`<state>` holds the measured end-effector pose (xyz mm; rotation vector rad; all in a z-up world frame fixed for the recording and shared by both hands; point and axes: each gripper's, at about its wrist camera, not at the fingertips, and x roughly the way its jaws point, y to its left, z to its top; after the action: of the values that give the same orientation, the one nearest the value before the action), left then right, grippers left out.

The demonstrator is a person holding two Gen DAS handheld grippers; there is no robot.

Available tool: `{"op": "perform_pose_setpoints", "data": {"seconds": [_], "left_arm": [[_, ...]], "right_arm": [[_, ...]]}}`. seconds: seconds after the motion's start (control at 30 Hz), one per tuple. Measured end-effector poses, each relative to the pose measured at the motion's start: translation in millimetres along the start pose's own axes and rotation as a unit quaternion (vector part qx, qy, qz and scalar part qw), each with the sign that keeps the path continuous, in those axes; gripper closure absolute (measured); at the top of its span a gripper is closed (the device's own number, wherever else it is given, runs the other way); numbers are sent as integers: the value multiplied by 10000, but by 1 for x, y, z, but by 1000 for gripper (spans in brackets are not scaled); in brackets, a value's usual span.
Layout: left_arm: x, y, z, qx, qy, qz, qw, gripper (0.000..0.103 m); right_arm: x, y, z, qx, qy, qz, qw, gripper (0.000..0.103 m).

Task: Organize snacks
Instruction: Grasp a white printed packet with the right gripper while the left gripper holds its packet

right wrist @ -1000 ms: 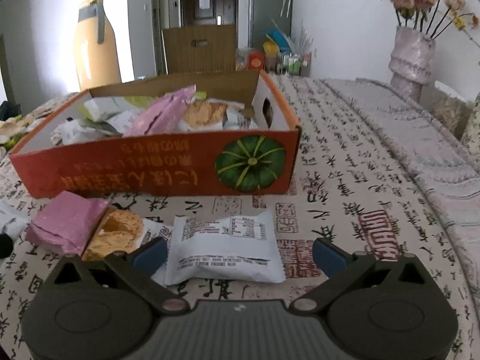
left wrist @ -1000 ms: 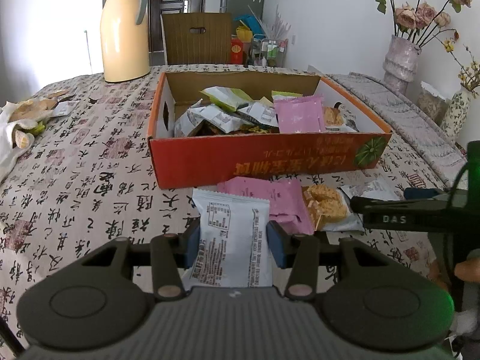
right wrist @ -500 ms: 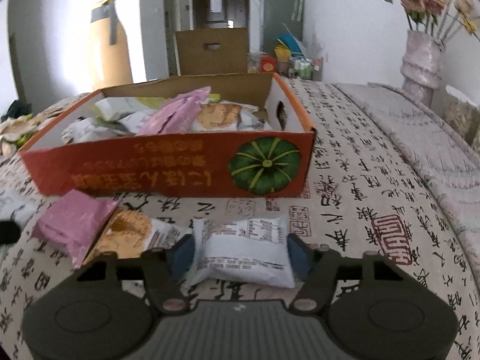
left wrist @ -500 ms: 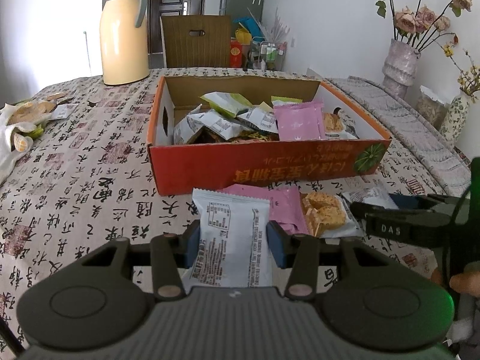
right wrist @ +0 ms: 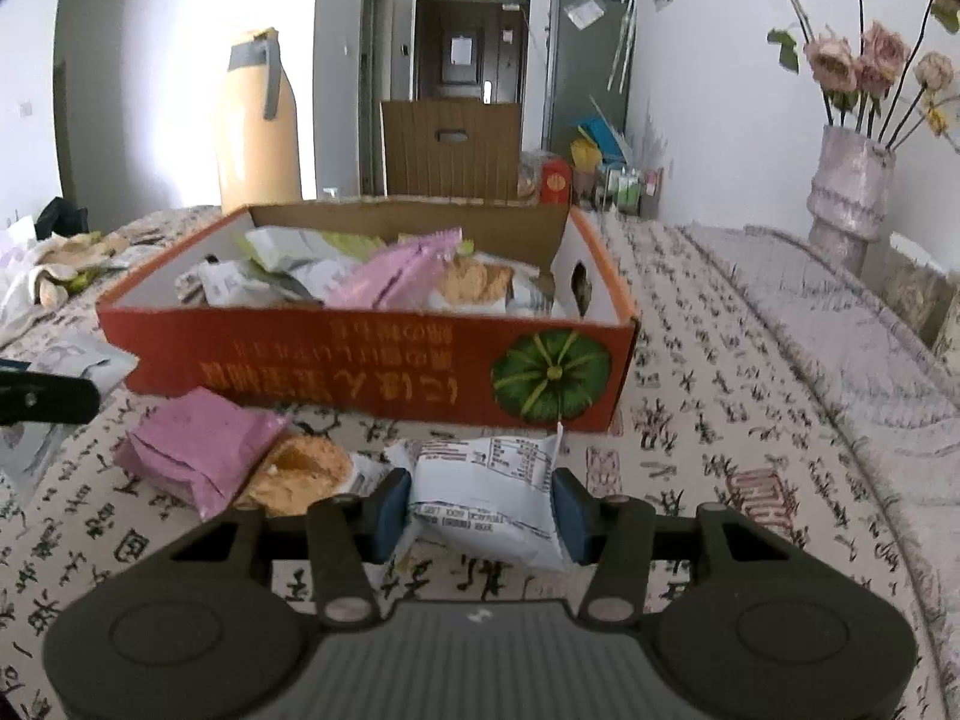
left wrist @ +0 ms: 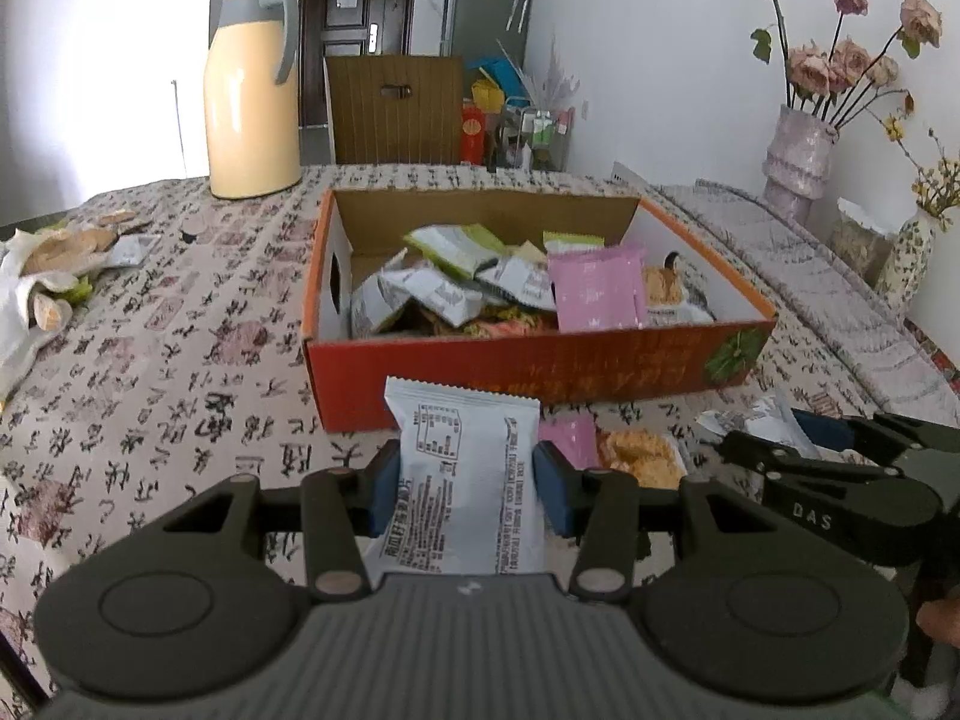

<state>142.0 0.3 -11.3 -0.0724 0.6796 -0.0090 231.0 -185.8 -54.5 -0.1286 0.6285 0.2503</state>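
Left wrist: left gripper (left wrist: 467,483) clamps white packet (left wrist: 465,480); right gripper (right wrist: 482,510) just closed on printed pouch (right wrist: 489,498)

We see white walls (left wrist: 648,60) and a dark door (left wrist: 351,18) at the far end of the room. Strong daylight washes out the left side. A brown chair back (left wrist: 396,108) stands behind the table, whose cloth (left wrist: 150,372) bears black calligraphy. On it rest a cream thermos jug (left wrist: 252,96) and a vase of dried roses (left wrist: 801,162).

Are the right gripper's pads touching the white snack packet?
Touching. In the right wrist view, both blue pads of the right gripper press the white snack packet's sides, creasing it.
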Motion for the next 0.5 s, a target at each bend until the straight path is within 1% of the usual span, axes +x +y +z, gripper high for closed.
{"op": "perform_pose_setpoints", "data": {"seconds": [0.3, 0.5], "left_arm": [[-1, -4, 26, 36, -297, 1, 9996, 56], [5, -7, 47, 60, -451, 35, 9990, 56]], "right_arm": [[-20, 0, 25, 37, -544, 38, 9985, 53], [-22, 1, 46, 98, -856, 90, 9962, 53]]}}
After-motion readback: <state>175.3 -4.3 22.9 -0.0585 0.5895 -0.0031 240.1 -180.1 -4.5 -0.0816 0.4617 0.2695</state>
